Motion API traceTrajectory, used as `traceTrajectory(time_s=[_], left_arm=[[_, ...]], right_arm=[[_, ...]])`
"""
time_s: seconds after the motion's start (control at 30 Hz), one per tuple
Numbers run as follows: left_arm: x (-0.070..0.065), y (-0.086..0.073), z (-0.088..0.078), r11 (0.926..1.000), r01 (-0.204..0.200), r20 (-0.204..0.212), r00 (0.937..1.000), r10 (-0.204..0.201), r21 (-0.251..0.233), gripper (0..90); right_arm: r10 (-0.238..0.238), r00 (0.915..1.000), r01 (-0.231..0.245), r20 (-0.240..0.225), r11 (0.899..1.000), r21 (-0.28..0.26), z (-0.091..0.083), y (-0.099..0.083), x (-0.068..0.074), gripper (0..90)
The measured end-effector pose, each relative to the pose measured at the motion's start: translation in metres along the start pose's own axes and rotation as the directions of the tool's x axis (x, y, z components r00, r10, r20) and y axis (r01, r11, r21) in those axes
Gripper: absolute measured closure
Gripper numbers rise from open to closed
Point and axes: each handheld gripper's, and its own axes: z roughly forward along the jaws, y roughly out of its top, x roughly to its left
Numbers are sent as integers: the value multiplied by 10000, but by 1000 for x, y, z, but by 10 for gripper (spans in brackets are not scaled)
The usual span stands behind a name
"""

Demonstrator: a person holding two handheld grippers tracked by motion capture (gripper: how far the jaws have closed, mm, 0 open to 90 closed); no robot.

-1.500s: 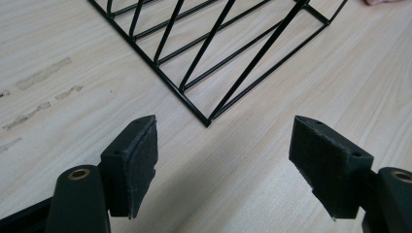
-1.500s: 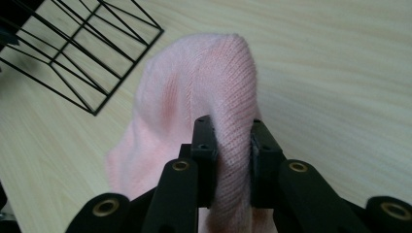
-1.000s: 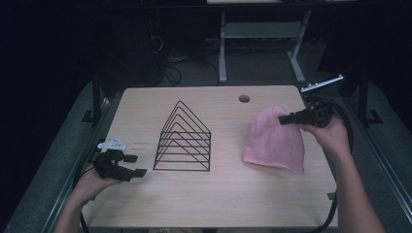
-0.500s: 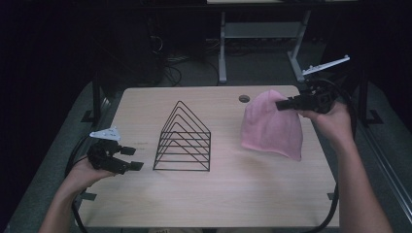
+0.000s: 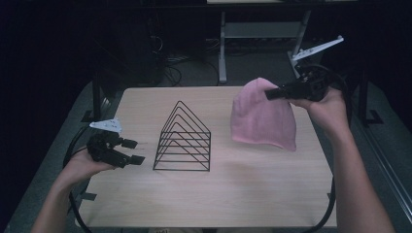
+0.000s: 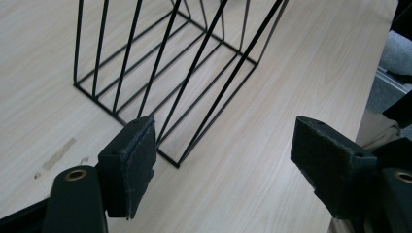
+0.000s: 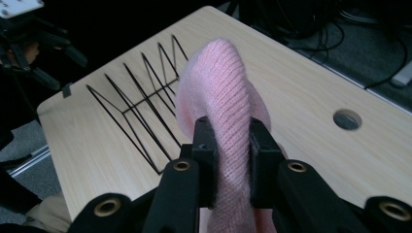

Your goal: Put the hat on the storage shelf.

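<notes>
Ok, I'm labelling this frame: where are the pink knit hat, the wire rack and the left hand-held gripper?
pink knit hat [image 5: 262,121], high view, front of the knit.
wire rack [image 5: 183,138], high view, its triangular wires.
left hand-held gripper [image 5: 132,151], high view, between its open jaws.

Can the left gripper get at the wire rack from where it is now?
Probably yes. The left gripper is open, with its jaws pointing at the wire rack and bare table between them. The pink hat hangs from the right gripper, clear of that path.
</notes>
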Motion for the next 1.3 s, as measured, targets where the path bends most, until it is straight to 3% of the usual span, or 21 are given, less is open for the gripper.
traceTrajectory(time_s=[0.17, 0.47, 0.7, 1.07, 1.3], left_arm=[[-5, 18, -6, 9997, -242, 63, 9997, 241, 86, 245], [-8, 35, -12, 9989, -461, 111, 9989, 460, 88, 243], [-7, 48, -18, 9988, -457, 431, 9980, 465, -185, 243], [-13, 67, -26, 9965, -722, 356, 9966, 737, -424, 243], [-13, 78, -28, 9954, -797, 364, 9960, 817, -537, 237]], right_arm=[[-560, 9983, 559, -171, 9984, -55, 0, 27, 18, 771], [-1075, 9932, 1075, -451, 9942, -27, 6, 57, 39, 771], [-1730, 9818, 1719, -789, 9849, -201, 14, 83, 58, 770], [-2168, 9690, 2120, -1184, 9759, -519, 19, 110, 81, 770], [-2511, 9565, 2453, -1484, 9678, -561, 34, 127, 99, 768]])
